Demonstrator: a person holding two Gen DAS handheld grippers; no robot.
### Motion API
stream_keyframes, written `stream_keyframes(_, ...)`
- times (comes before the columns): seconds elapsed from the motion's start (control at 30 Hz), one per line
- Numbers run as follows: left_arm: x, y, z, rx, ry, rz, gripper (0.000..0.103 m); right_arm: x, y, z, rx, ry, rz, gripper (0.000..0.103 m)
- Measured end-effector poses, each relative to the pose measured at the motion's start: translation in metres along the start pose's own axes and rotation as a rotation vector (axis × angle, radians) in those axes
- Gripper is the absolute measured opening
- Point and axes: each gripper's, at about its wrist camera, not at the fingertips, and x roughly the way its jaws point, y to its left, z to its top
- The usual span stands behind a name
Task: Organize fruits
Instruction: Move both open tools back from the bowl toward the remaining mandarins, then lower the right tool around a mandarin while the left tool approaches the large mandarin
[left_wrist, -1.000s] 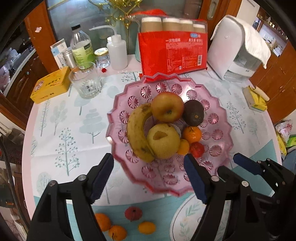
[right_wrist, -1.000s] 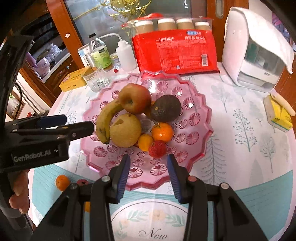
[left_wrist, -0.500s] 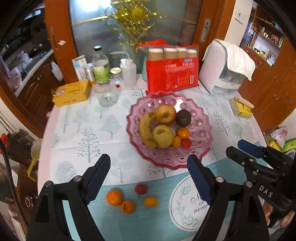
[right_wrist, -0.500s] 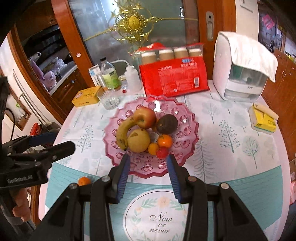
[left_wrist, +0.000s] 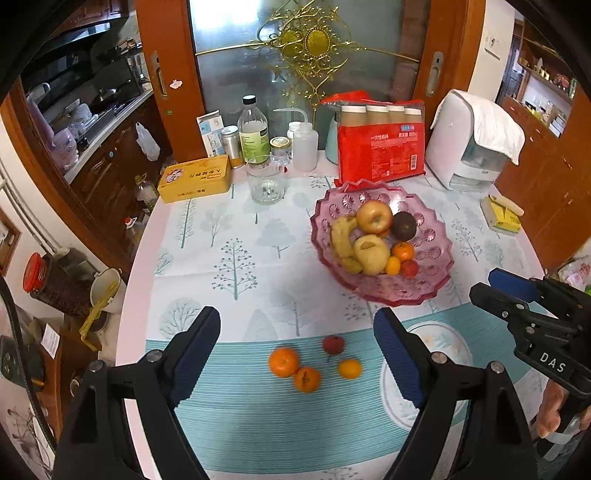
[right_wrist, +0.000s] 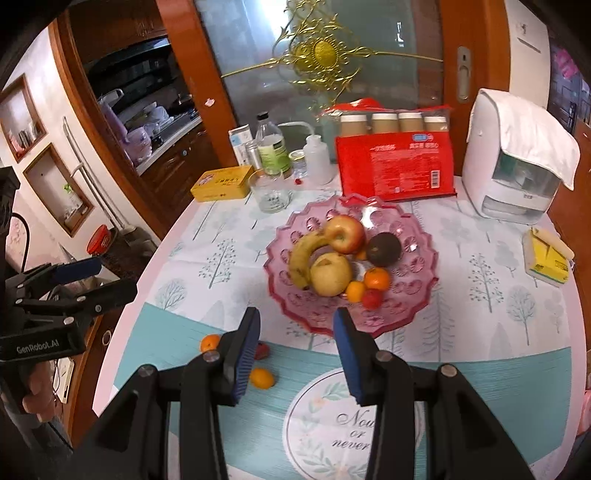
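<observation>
bowl (left_wrist: 436, 284): pink, rosettes | tablecloth (left_wrist: 229, 251): white, tree print, teal stripes | tin (left_wrist: 195, 178): yellow

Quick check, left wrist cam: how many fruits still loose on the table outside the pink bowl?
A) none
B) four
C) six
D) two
B: three orange citrus, e.g., and one small red fruit lie on the teal band of the tablecloth, in front of the pink bowl.
</observation>
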Motion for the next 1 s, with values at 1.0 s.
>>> stream_keyframes(1.0,0.175,0.069,-0.093,0.424,0.263,-0.254,0.084,0.188,0.11,-0.094,-0.097,0.356,0.051,0.042)
